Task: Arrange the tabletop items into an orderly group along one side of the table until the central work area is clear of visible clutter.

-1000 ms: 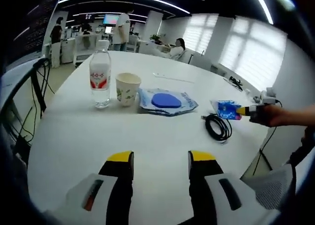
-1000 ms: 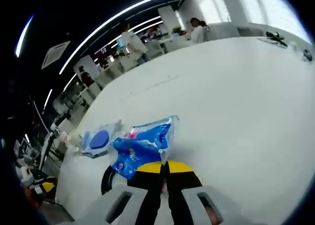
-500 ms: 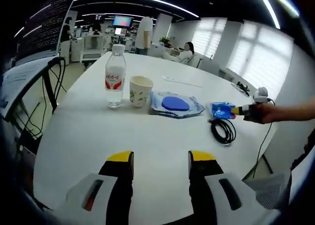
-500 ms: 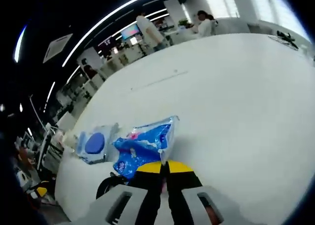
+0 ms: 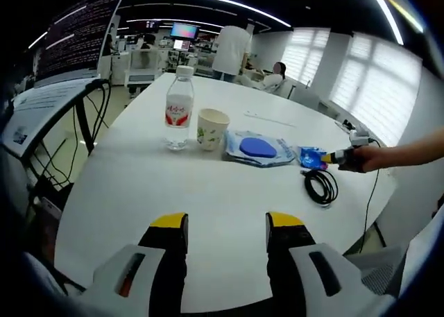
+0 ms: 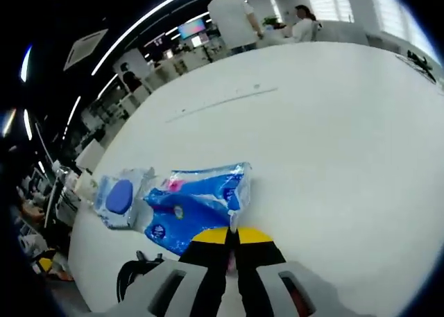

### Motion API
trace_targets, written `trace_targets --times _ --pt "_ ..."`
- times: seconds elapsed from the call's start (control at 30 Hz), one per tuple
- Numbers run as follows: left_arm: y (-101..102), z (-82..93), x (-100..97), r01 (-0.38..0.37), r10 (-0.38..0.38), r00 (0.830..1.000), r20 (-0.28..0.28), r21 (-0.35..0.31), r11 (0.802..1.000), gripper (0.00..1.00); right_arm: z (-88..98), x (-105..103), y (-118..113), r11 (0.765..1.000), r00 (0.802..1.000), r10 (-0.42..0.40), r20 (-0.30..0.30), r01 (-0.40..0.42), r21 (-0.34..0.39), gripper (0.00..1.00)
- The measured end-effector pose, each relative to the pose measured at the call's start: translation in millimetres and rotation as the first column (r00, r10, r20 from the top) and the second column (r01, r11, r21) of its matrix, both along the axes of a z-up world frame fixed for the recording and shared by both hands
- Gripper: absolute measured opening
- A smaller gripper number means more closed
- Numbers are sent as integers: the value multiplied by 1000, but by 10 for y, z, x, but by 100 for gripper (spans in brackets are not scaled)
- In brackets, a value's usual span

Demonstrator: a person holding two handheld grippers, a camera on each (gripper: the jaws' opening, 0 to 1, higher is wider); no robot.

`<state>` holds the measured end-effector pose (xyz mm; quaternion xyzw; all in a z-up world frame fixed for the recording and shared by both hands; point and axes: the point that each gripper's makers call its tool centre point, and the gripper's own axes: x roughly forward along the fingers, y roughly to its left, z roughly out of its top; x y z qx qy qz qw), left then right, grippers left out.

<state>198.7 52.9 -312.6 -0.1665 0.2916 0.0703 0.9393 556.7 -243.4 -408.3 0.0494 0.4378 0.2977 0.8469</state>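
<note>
1. My left gripper (image 5: 226, 228) has two black jaws, each capped with a yellow tip.
2. Behind the jaws I see pale grey housings; the left one carries a dark slot with an orange mark, the right one a plain dark slot.
3. My right gripper (image 6: 232, 235) is built the same: black jaws, yellow tips, grey housings.
4. My right arm is bare in the left gripper view.

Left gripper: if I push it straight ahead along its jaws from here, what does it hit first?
Bare table first. Beyond that, the left gripper lines up roughly with the paper cup and the blue-lidded wipes pack; likely one of those, though depth is hard to judge.
</note>
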Motion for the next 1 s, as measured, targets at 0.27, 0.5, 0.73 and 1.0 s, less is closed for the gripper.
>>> trace_targets --times 0.27,0.5,0.73,1.0 --pt "8 -25 13 -1 1 1000 -9 4 1000 44 2 126 51 993 993 118 14 -118 -30 0" --pt "-3 -48 58 7 -7 1000 -13 5 1000 45 -4 188 77 985 986 166 19 -165 -46 0" --pt "-29 0 137 11 -11 1000 -3 4 1000 45 -51 214 10 988 989 146 4 -146 -43 4" --pt "-47 6 182 29 -28 1000 -2 10 1000 46 -18 162 -43 992 992 126 2 -126 -24 8"
